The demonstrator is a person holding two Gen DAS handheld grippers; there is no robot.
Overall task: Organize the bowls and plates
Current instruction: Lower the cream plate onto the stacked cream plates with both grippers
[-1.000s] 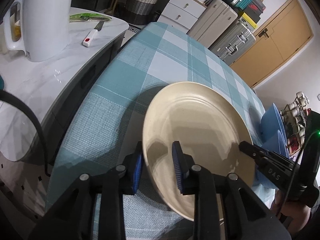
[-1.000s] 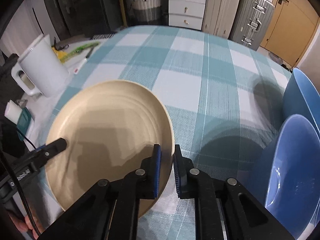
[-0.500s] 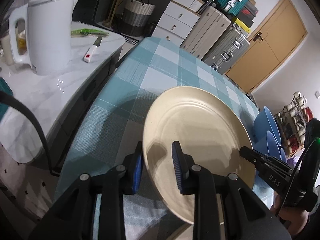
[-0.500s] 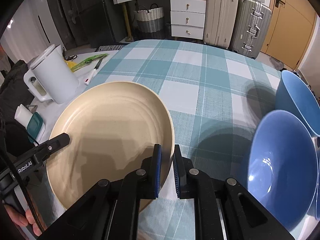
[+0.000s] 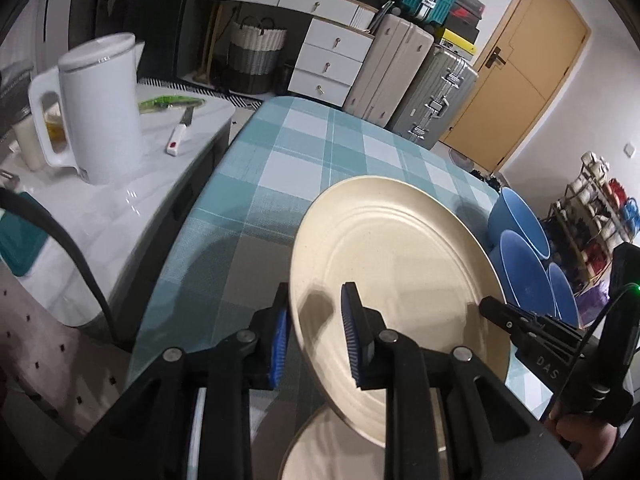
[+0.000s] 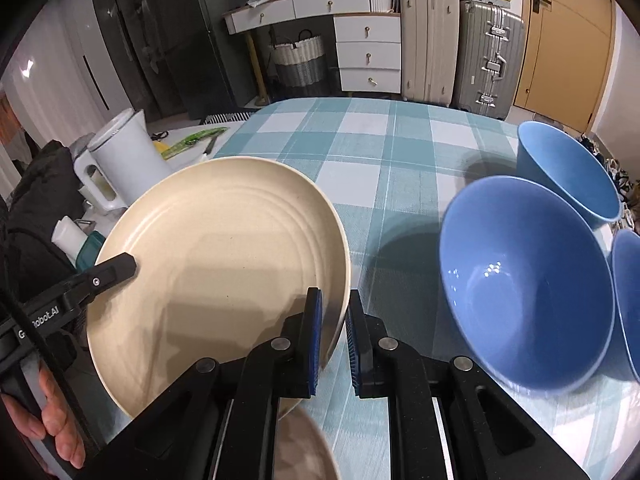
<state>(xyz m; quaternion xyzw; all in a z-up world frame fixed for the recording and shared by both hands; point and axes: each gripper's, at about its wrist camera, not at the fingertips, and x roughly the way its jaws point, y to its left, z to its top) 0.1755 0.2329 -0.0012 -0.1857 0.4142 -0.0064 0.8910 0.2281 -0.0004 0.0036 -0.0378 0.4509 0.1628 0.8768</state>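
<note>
**A:** Where is the cream plate [image 5: 404, 276]?

**B:** Off the checked tablecloth [image 5: 280, 184], tilted, carried by both grippers. The left gripper [image 5: 316, 336] has its blue pads either side of the near-left rim, and its jaws have just been closing a little with that rim between them. The right gripper [image 6: 333, 338] is clamped on the opposite rim, its pads close together with the edge between.

**A:** Anything under the plate?

**B:** A second cream plate [image 5: 316, 444] shows low in the left wrist view, but the lifted plate and the gripper body cover most of it. In the right wrist view it is only a pale blurred arc at the bottom edge.

**A:** And the bowls?

**B:** Three blue bowls [image 6: 524, 276] sit on the cloth to the right. The nearest is fully open to view, the far one [image 6: 568, 172] stands behind it, and the third [image 6: 628, 300] is cut off by the frame edge. From the left wrist view the plate's rim hides parts of all three.

**A:** The person?

**B:** Only fingers [image 6: 52, 428] wrapped round the left gripper's handle, at the lower-left corner.

**A:** Off the table?

**B:** A white kettle [image 5: 96, 108] on the side counter [image 5: 104, 216]; the small items behind it are too blurred to make out.
</note>
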